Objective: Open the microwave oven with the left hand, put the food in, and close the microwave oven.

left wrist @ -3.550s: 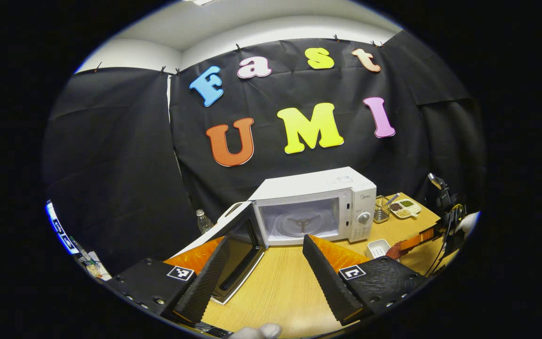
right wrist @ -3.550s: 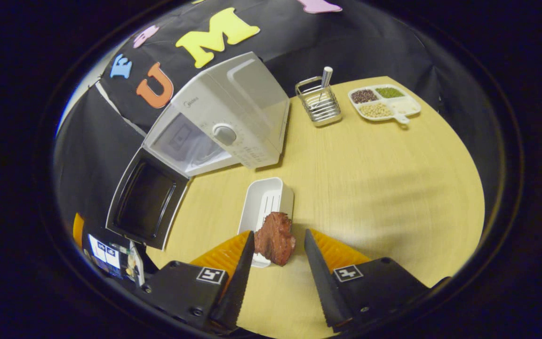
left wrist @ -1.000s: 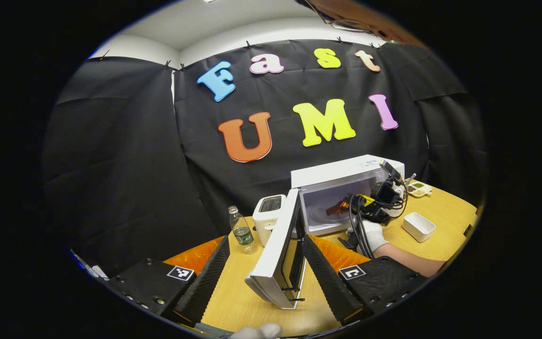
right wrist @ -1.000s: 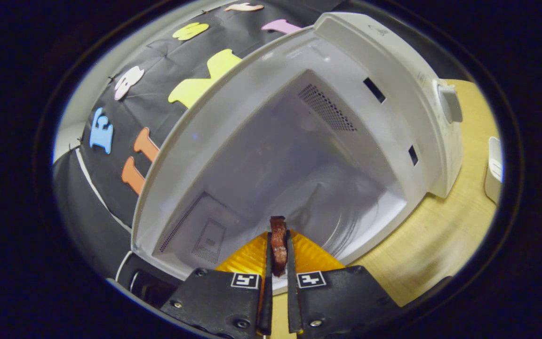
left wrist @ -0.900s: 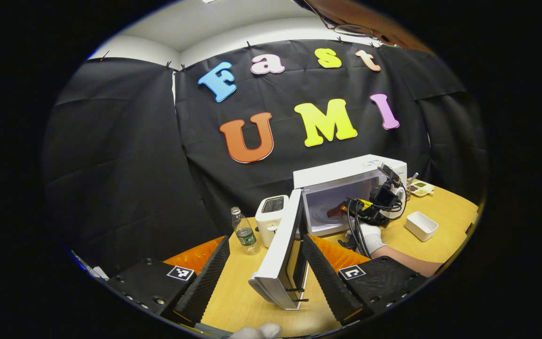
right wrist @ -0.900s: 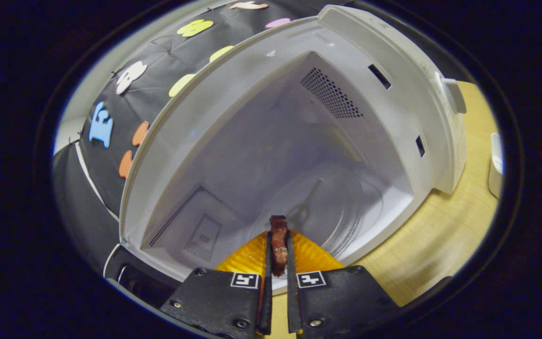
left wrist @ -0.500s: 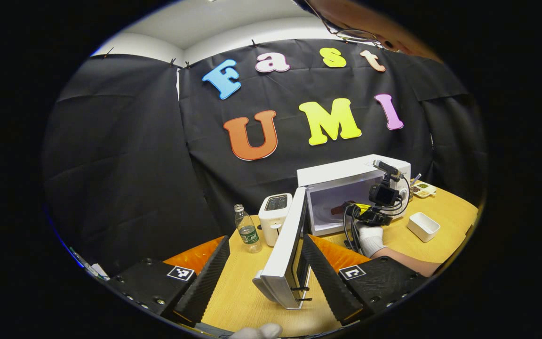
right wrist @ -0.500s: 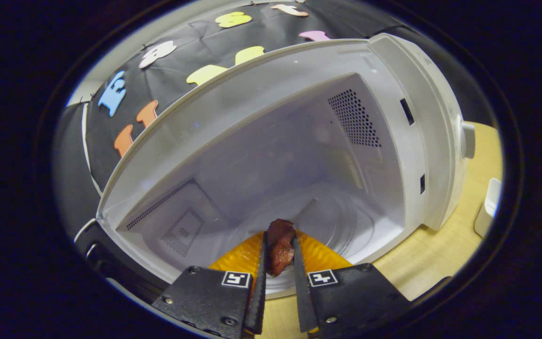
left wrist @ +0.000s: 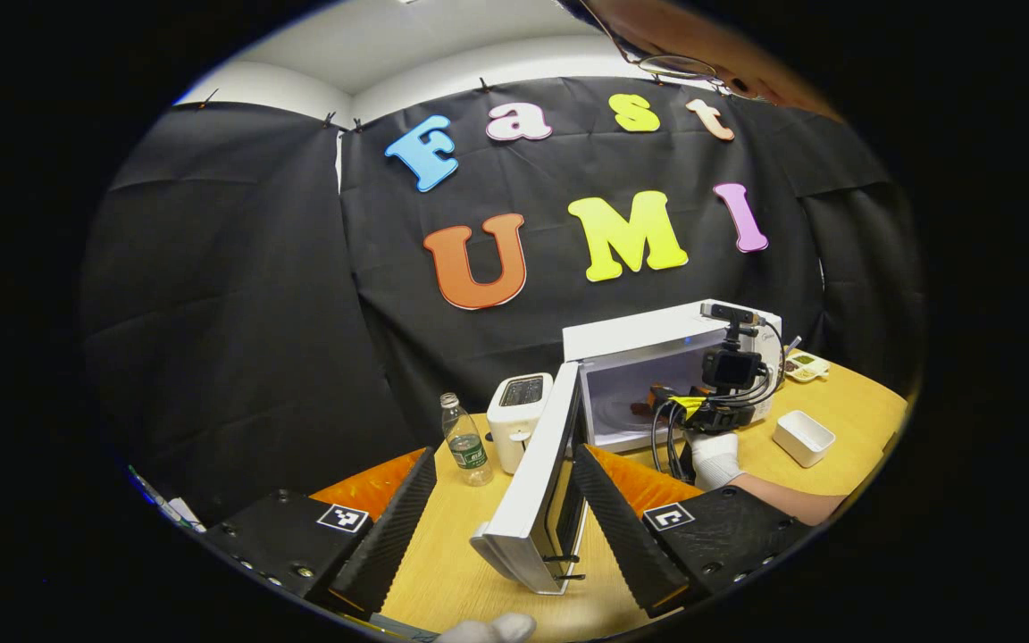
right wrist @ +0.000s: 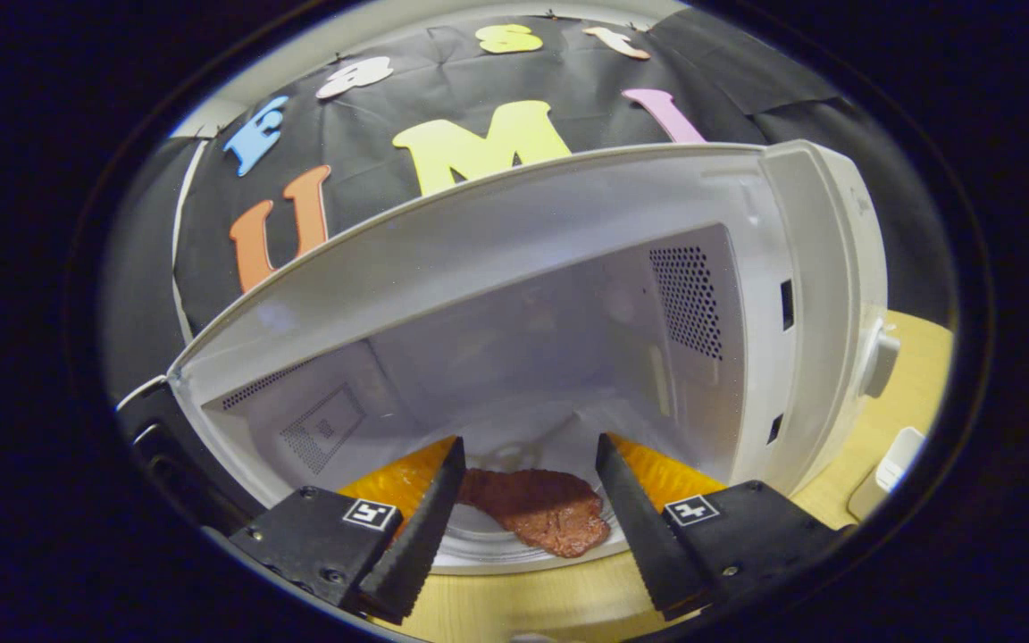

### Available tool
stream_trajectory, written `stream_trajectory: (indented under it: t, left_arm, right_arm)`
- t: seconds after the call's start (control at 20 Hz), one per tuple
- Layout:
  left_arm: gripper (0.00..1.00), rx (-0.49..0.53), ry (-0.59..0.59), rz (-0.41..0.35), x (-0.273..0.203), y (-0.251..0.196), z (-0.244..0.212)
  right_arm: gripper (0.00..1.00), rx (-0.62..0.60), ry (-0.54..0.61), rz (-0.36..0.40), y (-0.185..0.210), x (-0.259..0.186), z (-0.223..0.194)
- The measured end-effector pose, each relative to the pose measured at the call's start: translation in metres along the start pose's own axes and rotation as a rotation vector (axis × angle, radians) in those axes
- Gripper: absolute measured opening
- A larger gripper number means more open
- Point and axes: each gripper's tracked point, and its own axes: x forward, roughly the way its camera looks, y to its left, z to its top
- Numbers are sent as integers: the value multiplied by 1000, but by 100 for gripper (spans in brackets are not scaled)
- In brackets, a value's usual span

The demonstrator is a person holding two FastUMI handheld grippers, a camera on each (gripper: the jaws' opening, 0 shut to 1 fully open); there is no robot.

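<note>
1. Right gripper: fingers spread wide at the mouth of the microwave, holding nothing. The meat lies flat between the fingers on the glass turntable, near the front of the cavity; whether either finger touches it cannot be told.
2. In the left gripper view the right gripper reaches into the microwave, held by a gloved hand; a dark bit of the meat shows inside.
3. Left gripper: fingers spread wide, with the free edge of the open door standing between them. Contact with the door cannot be told.
4. The microwave sits toward the back of the table.
5. A white tray sits to the microwave's right; a toaster and a water bottle stand to its left, behind the door.
</note>
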Motion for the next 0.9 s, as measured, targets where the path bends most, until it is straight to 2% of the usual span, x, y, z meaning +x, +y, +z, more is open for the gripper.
stream_trajectory:
  t: [0.2, 0.25, 0.3, 0.5, 0.55, 0.65, 0.7, 0.9]
  left_arm:
    - [96, 0, -12, 4, 0, -2, 7]
    - [95, -5, -15, 6, 0, -1, 10]
    - [96, -11, -18, 6, -1, -1, 15]
    - [96, -23, -46, 1, -5, 0, 34]
    - [96, -26, -50, 0, -6, 0, 38]
    - [96, -28, -67, -1, -9, 3, 44]
    - [96, -25, -69, 2, -12, 4, 45]
    - [95, -36, -69, -2, -20, 11, 45]
  right_arm:
    - [97, -22, 6, 39, 6, -21, 12]
    - [87, -21, 13, 53, 7, -30, 18]
    - [97, -18, 18, 66, 8, -41, 26]
    - [99, -50, 51, 87, -4, -102, 64]
    - [90, -64, 54, 94, -8, -122, 76]
    - [90, -138, 60, 89, -23, -161, 103]
    - [99, -180, 65, 89, -32, -182, 115]
    - [99, -327, 70, 68, -79, -265, 162]
